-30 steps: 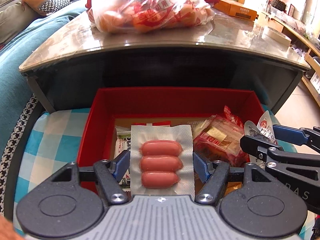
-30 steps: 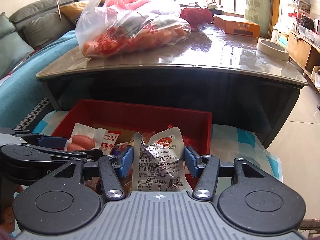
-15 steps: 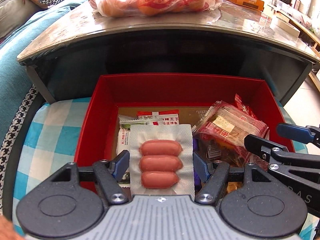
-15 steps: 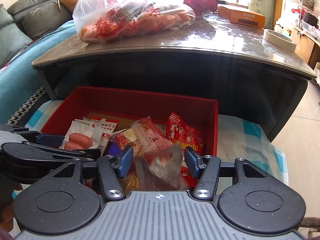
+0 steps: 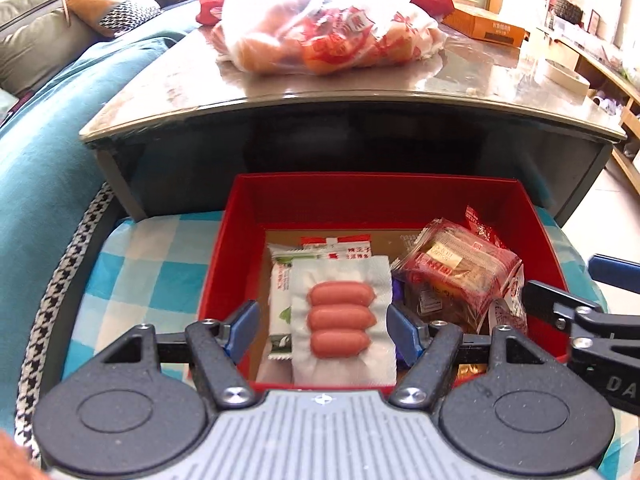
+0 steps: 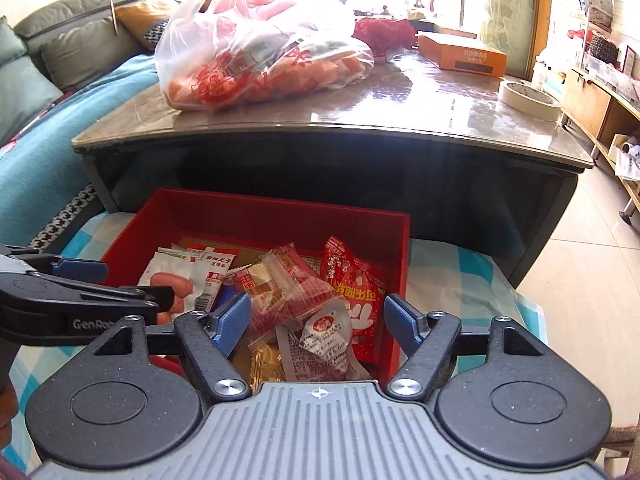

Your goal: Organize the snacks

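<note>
Both grippers hang over the red box (image 5: 532,216), jaws opening. The left gripper (image 5: 322,326) brackets the sausage pack (image 5: 340,316) without touching; the right gripper (image 6: 316,322) has a silver pouch (image 6: 324,340) below, unpressed. At twelve o'clock on the bench (image 6: 400,108): an orange "KAMAN" carton (image 6: 460,56).

Your left gripper (image 5: 324,330) hangs over the near edge of the red box (image 5: 372,196), its jaws opening around the sausage pack (image 5: 340,318) without pressing it. Right of that pack lies a clear-wrapped cake (image 5: 456,272). Your right gripper (image 5: 580,312) enters from the right. On the far tabletop (image 5: 280,88) sits a plastic bag (image 5: 320,20).
</note>
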Demonstrator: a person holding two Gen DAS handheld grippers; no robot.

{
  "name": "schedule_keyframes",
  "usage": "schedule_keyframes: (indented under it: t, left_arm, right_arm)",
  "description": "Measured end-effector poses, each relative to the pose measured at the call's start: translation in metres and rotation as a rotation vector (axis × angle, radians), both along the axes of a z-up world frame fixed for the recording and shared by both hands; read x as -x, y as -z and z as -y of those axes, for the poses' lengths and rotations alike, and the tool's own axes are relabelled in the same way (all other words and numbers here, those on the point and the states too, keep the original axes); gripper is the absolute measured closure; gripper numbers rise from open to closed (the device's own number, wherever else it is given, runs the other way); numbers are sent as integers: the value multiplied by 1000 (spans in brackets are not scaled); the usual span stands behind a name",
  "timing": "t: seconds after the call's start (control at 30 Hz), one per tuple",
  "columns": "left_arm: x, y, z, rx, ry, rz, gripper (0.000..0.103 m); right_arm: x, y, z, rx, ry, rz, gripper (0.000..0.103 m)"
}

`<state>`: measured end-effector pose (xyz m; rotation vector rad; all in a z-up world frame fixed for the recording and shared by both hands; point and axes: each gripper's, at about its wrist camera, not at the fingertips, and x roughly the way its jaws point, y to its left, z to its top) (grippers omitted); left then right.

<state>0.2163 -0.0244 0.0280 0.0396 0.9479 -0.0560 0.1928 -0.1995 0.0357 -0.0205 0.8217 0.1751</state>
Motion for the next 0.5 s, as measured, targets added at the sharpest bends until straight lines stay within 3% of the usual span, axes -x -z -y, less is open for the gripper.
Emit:
schedule_keyframes:
  t: [0.2, 0.5]
  left_arm:
    - [25, -5, -7, 36, -8, -4, 0]
    - [71, -4, -4, 24, -6, -2, 0]
  right_arm:
    - [26, -3, 4, -19, 13, -17, 19]
    - [63, 0, 12, -47, 44, -47, 17]
